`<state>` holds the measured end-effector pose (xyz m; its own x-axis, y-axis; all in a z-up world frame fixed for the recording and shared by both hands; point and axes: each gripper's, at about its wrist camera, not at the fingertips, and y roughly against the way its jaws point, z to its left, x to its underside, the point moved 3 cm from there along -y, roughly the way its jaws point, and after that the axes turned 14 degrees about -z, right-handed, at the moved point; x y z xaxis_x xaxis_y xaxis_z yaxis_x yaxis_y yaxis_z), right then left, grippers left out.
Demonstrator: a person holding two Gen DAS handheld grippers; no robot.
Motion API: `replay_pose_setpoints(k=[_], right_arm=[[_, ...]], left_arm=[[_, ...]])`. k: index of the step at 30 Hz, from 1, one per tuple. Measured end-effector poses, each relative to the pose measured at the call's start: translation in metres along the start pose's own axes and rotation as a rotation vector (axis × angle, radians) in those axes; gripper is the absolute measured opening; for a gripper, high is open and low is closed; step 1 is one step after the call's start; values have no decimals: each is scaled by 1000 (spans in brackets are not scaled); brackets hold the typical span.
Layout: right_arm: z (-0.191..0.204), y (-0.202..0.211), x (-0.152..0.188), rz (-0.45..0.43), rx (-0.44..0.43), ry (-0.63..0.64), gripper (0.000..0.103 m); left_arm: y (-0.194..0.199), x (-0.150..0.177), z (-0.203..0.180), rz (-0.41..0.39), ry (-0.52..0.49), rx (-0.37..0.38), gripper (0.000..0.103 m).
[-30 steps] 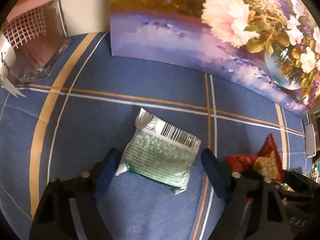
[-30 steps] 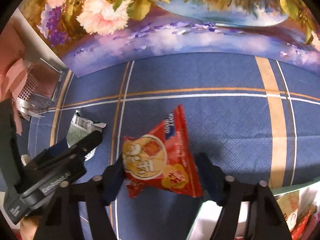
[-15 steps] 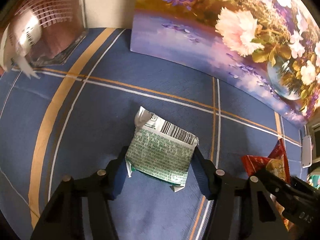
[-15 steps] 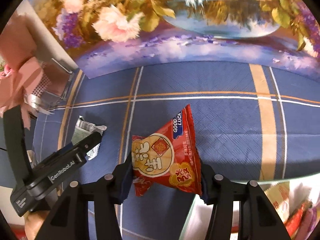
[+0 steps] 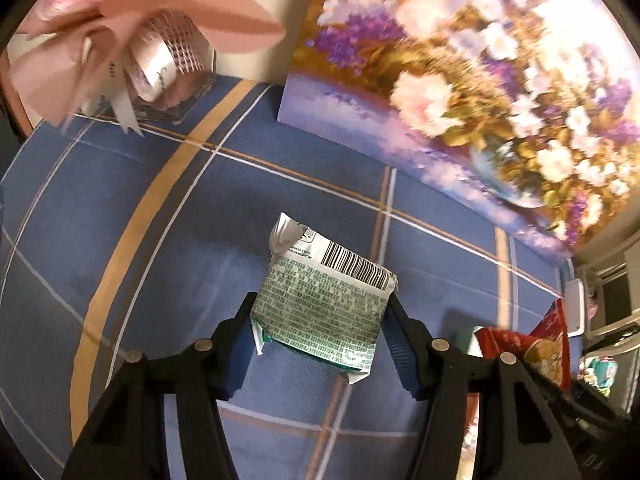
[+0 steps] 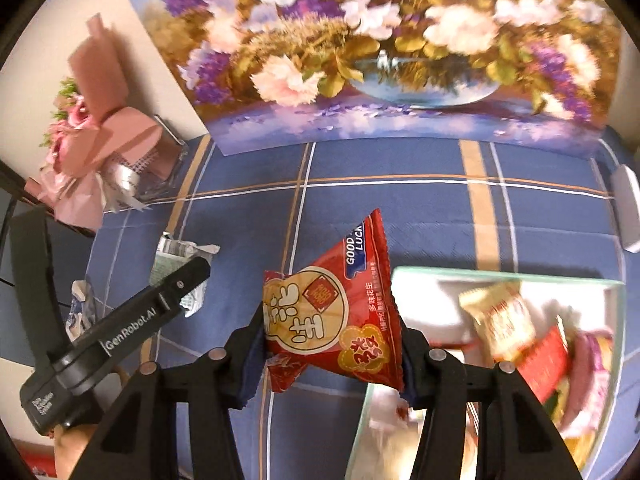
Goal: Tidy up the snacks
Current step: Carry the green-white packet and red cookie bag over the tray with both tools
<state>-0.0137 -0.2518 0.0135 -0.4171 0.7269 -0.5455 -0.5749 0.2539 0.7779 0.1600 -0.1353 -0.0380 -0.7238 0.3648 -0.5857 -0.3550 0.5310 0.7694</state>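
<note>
My left gripper (image 5: 322,336) is shut on a green and white snack packet (image 5: 322,304) with a barcode, held above the blue checked tablecloth (image 5: 160,264). My right gripper (image 6: 332,344) is shut on a red peanut snack bag (image 6: 336,320) and holds it up beside the left edge of a white tray (image 6: 500,276) that holds several snack packs. In the right wrist view the left gripper (image 6: 120,320) and its green packet (image 6: 176,264) show at the left. The red bag also shows in the left wrist view (image 5: 536,348) at the right.
A flower painting (image 6: 380,52) leans along the back of the table. A pink wrapped bouquet (image 6: 96,132) in a glass holder stands at the back left. A small white object (image 6: 628,208) lies at the right table edge. A crumpled wrapper (image 6: 80,308) lies at the left.
Both grippers closed on their packets and lifted them off the cloth. The right gripper moved toward the tray, which now shows more of its contents.
</note>
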Motion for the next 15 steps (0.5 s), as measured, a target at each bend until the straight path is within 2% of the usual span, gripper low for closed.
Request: replay_pose_setpoints(k=[6,15], right_arm=[[9,47,13,-60,49,11,56],[-1,96,42,-124,58,-69,56]], left_arm=[[63,-1,-21,-83,2,36,62],[124,15,-57,-133,-34,81,62]])
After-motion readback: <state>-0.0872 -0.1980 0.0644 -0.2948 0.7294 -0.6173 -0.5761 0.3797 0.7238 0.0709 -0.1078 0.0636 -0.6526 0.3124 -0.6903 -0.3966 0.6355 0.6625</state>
